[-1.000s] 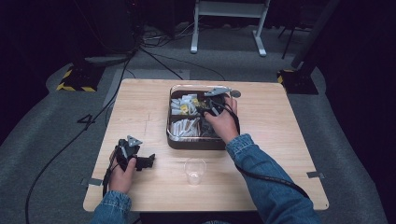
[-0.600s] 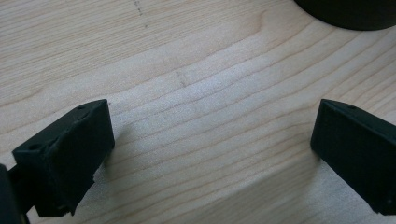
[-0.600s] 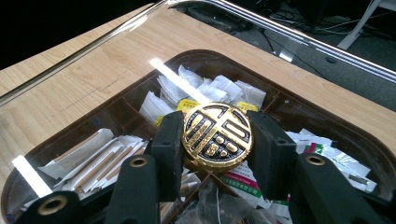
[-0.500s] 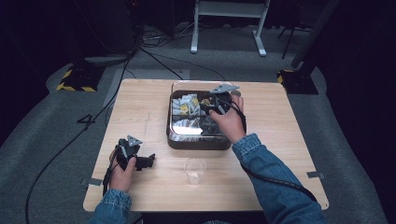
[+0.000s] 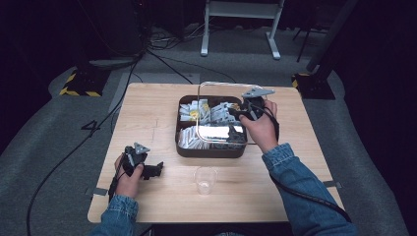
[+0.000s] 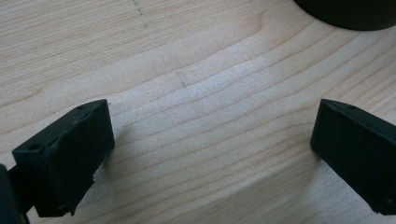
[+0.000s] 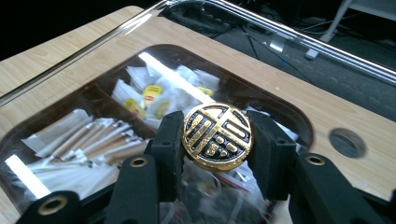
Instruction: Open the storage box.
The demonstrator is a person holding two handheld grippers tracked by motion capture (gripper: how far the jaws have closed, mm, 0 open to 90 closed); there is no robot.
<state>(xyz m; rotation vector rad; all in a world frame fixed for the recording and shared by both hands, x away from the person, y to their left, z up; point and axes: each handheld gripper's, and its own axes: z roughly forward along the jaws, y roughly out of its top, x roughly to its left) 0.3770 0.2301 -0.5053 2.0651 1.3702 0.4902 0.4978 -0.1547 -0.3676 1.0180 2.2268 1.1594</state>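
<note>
Gripping a round gold-and-black knob [image 7: 217, 136] from both sides, held the right tongs [image 7: 217, 140] part-closed on it, pads pressed to its rim, and with it carried the clear lid [image 5: 199, 113] tilted above the dark compartment box [image 5: 209, 151] near the middle of the worktop [image 5: 147, 113]. Showed tea bags [image 7: 144, 95] and paper sachets through the clear panel, lying in their compartments below. Kept the left tongs [image 6: 210, 154] wide open and empty, low over bare wood near the front left corner, well apart from the box. Left a clear plastic cup [image 5: 205, 180] standing just in front of the box. Judged the main risk to be the grip itself: a smooth, round knob caught only at two points on its edge could let the lid swivel or slide out, most likely through a quick swing or a loosened squeeze. Could then have dropped the lid onto the sachets or the box rim, or had it skid off the worktop. Judged a second hazard in setting the lid down toward the front, where its low edge might knock the light cup over. Could not tell how firmly the knob was fixed to the panel.
</note>
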